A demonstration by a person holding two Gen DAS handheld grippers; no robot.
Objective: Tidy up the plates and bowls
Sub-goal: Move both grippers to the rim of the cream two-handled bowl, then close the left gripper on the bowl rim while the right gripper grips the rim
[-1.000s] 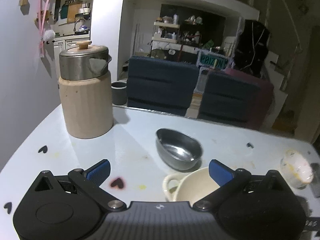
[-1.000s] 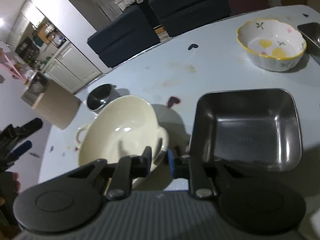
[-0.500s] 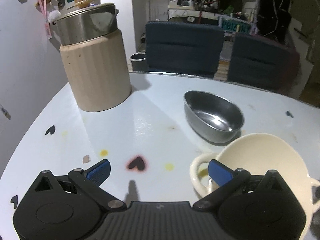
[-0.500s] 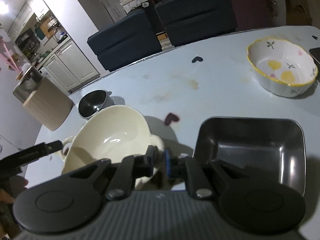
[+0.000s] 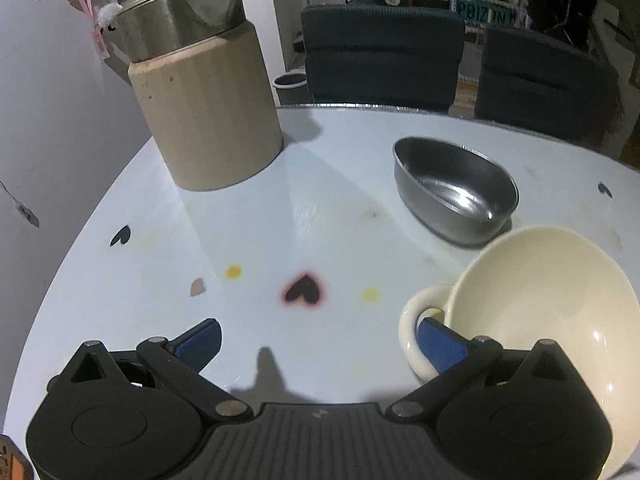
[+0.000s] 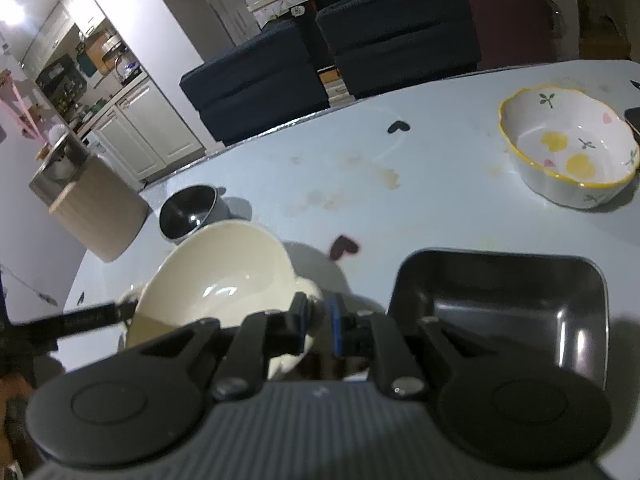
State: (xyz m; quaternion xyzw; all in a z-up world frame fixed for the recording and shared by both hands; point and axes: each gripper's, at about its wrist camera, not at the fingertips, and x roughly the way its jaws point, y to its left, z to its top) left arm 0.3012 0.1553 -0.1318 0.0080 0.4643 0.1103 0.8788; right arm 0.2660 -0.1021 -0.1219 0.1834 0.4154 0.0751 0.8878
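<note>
A cream two-handled bowl (image 5: pixel 540 304) (image 6: pixel 216 276) sits tilted on the pale table (image 5: pixel 280 200). My right gripper (image 6: pixel 318 312) grips its near handle; the jaws are opening a little, and the handle still sits between the pads. My left gripper (image 5: pixel 316 328) is open, and its right finger (image 5: pixel 436 344) pokes into the bowl's other loop handle. That finger (image 6: pixel 88 316) shows as a black bar in the right wrist view. Behind the bowl stands a steel oval bowl (image 5: pixel 456 188) (image 6: pixel 188 212). A square steel dish (image 6: pixel 500 308) lies just right of my right gripper.
A tall beige canister with a steel lid (image 5: pixel 208 112) (image 6: pixel 96 208) stands at the table's far left. A flower-patterned bowl with a yellow rim (image 6: pixel 568 152) sits at the far right. Dark blue chairs (image 5: pixel 380 52) line the far edge.
My left gripper has come down and in toward the cream bowl, so its right finger now sits in the loop handle. The right gripper keeps its place on the other handle.
</note>
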